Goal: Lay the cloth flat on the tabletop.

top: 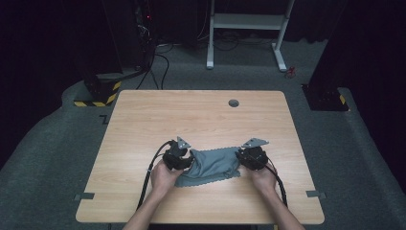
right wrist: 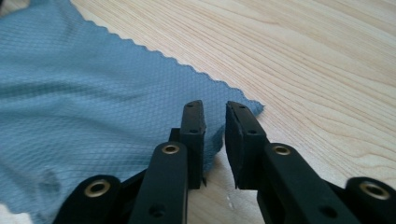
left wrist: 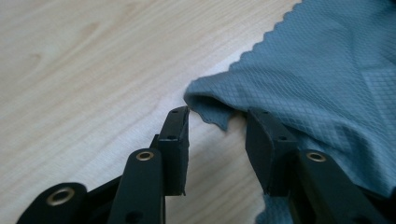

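Note:
A grey-blue cloth with scalloped edges lies crumpled on the wooden table, near its front edge, between my two grippers. My left gripper sits at the cloth's left end. In the left gripper view its jaws stand apart, with a folded cloth corner lying just ahead of the gap, unpinched. My right gripper sits at the cloth's right end. Its jaws show a narrow gap over a flat cloth corner, and the pads do not press it.
A round cable hole sits near the table's far edge. Beyond the table stand a white desk frame, a yellow-black striped base and a dark post base. The person's forearms come in from the front edge.

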Tool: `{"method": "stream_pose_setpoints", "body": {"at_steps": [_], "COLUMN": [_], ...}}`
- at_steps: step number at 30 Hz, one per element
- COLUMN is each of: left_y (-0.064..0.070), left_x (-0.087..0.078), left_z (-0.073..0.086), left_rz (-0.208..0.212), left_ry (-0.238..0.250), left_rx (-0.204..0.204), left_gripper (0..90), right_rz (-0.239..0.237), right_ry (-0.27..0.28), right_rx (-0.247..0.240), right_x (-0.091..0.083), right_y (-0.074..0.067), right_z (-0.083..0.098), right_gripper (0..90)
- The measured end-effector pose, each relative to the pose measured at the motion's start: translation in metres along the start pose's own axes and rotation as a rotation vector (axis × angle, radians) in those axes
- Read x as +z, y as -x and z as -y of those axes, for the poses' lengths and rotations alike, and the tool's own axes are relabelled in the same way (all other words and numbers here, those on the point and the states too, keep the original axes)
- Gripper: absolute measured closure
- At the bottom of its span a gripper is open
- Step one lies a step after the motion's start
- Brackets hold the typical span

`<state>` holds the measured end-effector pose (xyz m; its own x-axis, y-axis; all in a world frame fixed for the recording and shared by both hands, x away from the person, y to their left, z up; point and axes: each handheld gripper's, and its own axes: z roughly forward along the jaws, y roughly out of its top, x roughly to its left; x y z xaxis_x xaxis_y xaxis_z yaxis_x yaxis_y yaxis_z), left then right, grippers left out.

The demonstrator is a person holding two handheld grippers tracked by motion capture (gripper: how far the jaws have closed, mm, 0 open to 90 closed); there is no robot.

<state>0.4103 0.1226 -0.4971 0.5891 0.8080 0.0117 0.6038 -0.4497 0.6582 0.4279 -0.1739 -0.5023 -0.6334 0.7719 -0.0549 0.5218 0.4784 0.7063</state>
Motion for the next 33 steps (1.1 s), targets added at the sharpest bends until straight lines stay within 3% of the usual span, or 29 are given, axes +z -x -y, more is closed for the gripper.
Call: {"method": "stream_pose_setpoints", "body": {"at_steps": [3, 5, 8, 11, 15, 20, 24, 27, 31, 33], "left_y": [0.003, 0.008, 0.015, 0.017, 0.025, 0.025, 0.018, 0.011, 0.006, 0.006], "left_x": [-0.001, -0.001, 0.006, 0.012, 0.013, 0.009, -0.008, -0.016, -0.015, -0.013], "left_z": [0.003, 0.002, 0.001, 0.0, -0.003, -0.004, -0.001, 0.006, 0.018, 0.02], "left_rz": [0.06, 0.077, 0.057, 0.058, 0.042, -0.009, -0.036, -0.06, -0.024, -0.027], "left_ry": [0.019, 0.016, -0.027, -0.042, -0.055, -0.048, -0.02, -0.041, -0.082, -0.08], "left_rx": [-0.038, -0.032, 0.001, 0.016, 0.077, 0.113, 0.102, 0.093, 0.059, 0.049], "left_gripper": [59.2, 59.6, 63.4, 73.2, 87.2, 89.4, 89.5, 89.5, 89.3, 87.1], "right_rz": [-0.013, -0.016, -0.015, -0.012, 0.007, 0.017, 0.019, 0.017, 0.009, 0.002], "right_ry": [0.001, -0.006, -0.028, -0.045, -0.054, -0.051, -0.018, -0.016, -0.027, -0.029], "right_rx": [0.003, 0.0, 0.01, 0.011, -0.004, -0.004, 0.004, 0.007, 0.01, 0.01], "right_x": [-0.001, 0.001, 0.006, 0.011, 0.011, 0.009, 0.003, 0.001, 0.004, 0.003], "right_y": [-0.003, -0.004, -0.003, -0.001, -0.001, 0.002, 0.003, 0.005, 0.005, 0.003], "right_z": [0.001, 0.001, 0.002, 0.003, 0.003, 0.003, 0.004, 0.007, 0.014, 0.014], "right_gripper": [74.3, 73.5, 72.9, 74.7, 85.8, 89.8, 89.9, 89.9, 89.7, 88.0]}}
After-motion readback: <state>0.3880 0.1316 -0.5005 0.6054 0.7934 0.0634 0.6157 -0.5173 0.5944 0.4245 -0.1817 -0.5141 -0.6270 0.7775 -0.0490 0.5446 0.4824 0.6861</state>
